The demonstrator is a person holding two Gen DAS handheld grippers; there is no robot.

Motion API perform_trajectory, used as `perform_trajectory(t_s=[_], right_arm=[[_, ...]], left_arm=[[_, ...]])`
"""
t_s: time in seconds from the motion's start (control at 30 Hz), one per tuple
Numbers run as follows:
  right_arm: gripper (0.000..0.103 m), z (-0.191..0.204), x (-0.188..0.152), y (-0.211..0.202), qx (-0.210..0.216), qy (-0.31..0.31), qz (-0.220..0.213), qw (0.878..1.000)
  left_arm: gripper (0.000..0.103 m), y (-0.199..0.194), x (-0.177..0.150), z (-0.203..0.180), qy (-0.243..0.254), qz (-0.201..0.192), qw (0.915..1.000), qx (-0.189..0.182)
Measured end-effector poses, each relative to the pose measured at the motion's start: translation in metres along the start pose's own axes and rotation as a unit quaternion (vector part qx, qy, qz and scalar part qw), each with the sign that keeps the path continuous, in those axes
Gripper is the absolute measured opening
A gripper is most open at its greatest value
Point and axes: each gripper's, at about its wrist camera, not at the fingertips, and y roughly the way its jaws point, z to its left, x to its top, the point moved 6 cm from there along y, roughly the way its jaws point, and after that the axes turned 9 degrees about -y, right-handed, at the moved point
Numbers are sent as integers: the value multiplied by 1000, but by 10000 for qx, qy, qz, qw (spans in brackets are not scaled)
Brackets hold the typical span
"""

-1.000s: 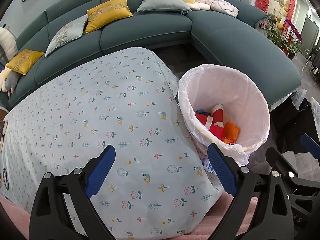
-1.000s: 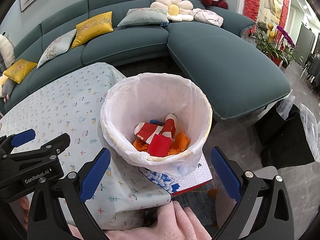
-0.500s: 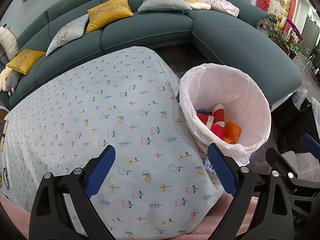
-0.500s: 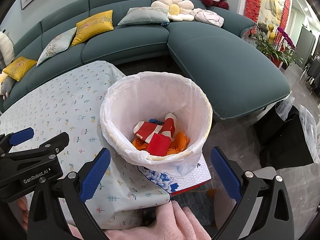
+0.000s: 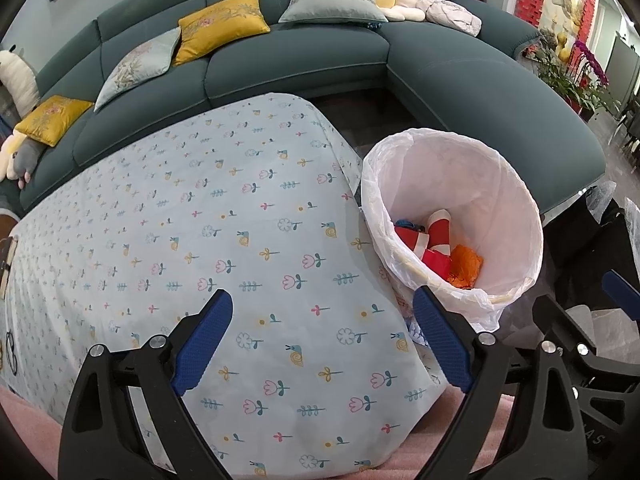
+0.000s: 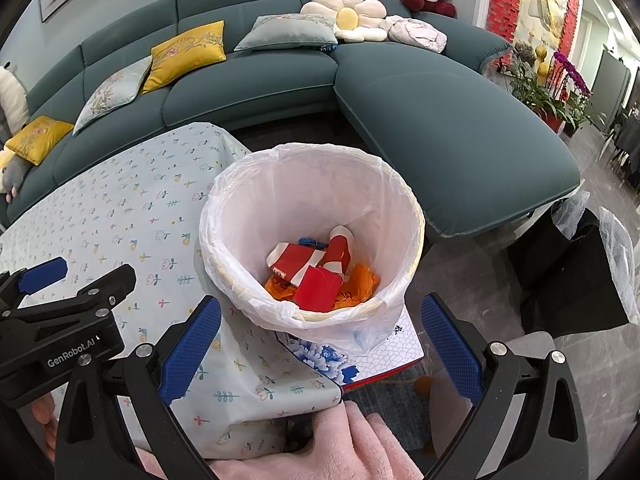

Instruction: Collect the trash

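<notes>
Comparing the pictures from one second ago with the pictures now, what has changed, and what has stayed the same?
Almost nothing changed. Both views shift very slightly, so both grippers drifted only a little. Nothing was taken hold of or let go. The left gripper and the right gripper stay open and empty. The lined trash bin stays beside the table, with the same red and orange trash inside.

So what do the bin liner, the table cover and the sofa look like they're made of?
Bin liner: thin plastic film, translucent white, crinkled and slightly glossy.
Table cover: woven cloth, matte, printed with small flowers and snails, draping softly at the corner.
Sofa: teal upholstery, matte with stitched seams; fabric or soft leatherette, hard to tell.
</notes>
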Motion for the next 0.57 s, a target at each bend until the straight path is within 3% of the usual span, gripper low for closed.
perform_trajectory(t_s=[0.57], right_arm=[[96,-1,0,2,23,24,27,10000]], left_arm=[[88,0,0,-6,162,-21,9999,11]])
